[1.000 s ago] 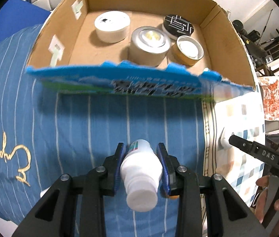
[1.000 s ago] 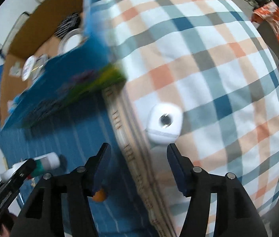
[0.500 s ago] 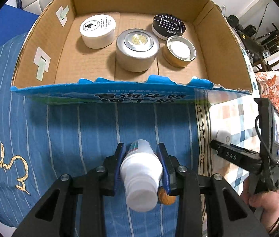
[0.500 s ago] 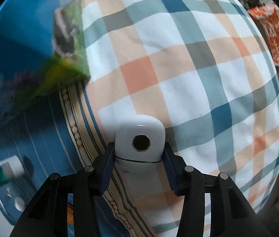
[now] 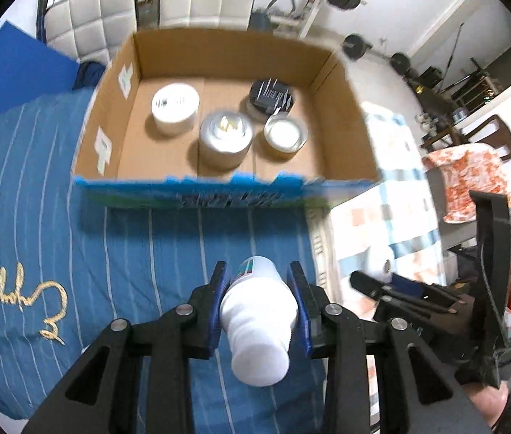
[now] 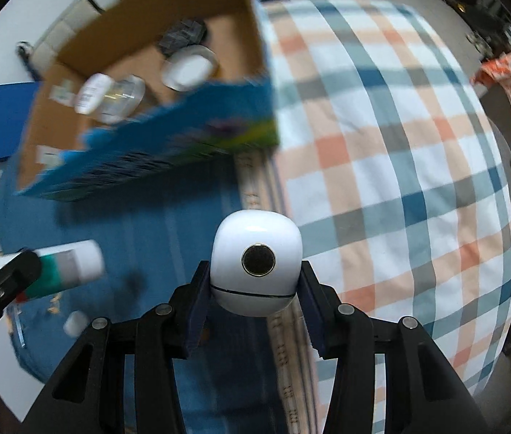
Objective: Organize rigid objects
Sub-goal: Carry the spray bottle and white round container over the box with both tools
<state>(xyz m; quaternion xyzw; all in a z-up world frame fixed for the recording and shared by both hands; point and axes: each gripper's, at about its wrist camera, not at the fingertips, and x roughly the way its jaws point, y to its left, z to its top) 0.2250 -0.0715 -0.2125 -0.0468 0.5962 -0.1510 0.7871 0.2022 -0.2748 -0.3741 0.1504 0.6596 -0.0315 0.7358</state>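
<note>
The left gripper [image 5: 258,289] has its blue-padded jaws clamped on a white bottle [image 5: 259,320], lifted above the bed. The right gripper [image 6: 255,291] has its jaws closed against the sides of a white case [image 6: 257,262], also raised.

The white bottle [image 5: 257,320] with a green-and-grey label lies lengthwise, cap end toward the lens, clamped at 6 o'clock in the left wrist view. The cardboard box [image 5: 342,115] with its blue front sits at 12 o'clock, holding four round tins. In the right wrist view, the glossy white rounded case [image 6: 257,262] with a dark round button is pinched at centre.
</note>
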